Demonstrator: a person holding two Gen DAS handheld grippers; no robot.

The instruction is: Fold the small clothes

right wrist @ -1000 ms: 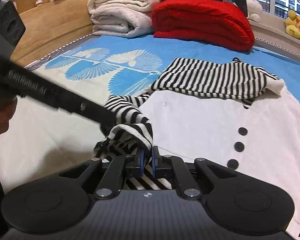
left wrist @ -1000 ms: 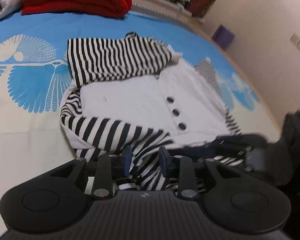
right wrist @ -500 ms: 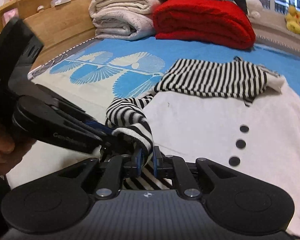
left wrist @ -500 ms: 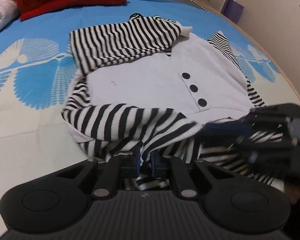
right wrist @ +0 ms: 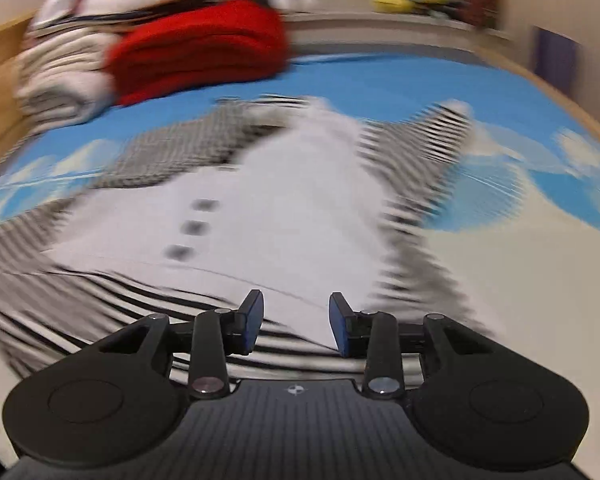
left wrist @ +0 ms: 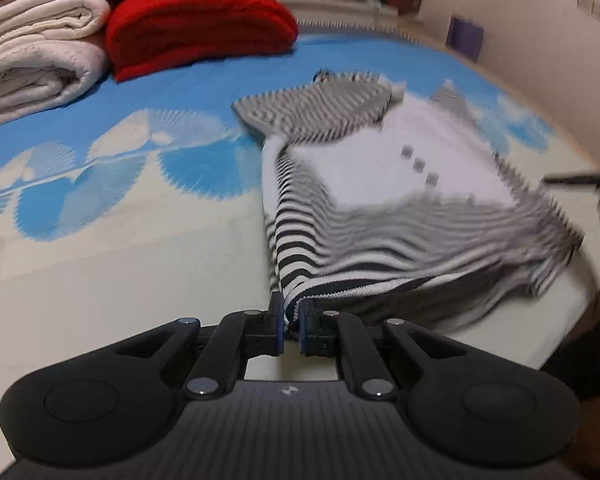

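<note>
Striped-and-white sweater (left wrist: 380,168): flat on the bed (left wrist: 100,240), front up, three dark buttons (right wrist: 188,227) down the middle. Long axis straight away from both grippers, striped bottom band (left wrist: 380,256) nearest, collar end farthest, toward the red blanket (left wrist: 196,28) and the rolled white blankets (left wrist: 32,52).

Left gripper (left wrist: 291,320): closed on the near left corner of the striped band, cloth pinched between the blue pads and pulled up slightly off the bed. Right gripper (right wrist: 296,324): spread wide, holding nothing, low over the near right part of the same band, striped cloth just beyond and below its tips.

Probably mid-fold, with the bottom edge about to go up and away toward the collar. For that, needs the right gripper shut on its own corner, level with the left one; otherwise likely to drag the band askew.

Left wrist view: shows the pinch itself and the whole left edge of the sweater, fairly sharp near the pads. Right wrist view: heavily blurred, but alone in showing the right sleeve (right wrist: 432,148) spread out to the far right and the gap between the open pads. Exact contact of the right tips with the cloth: cannot tell.
</note>
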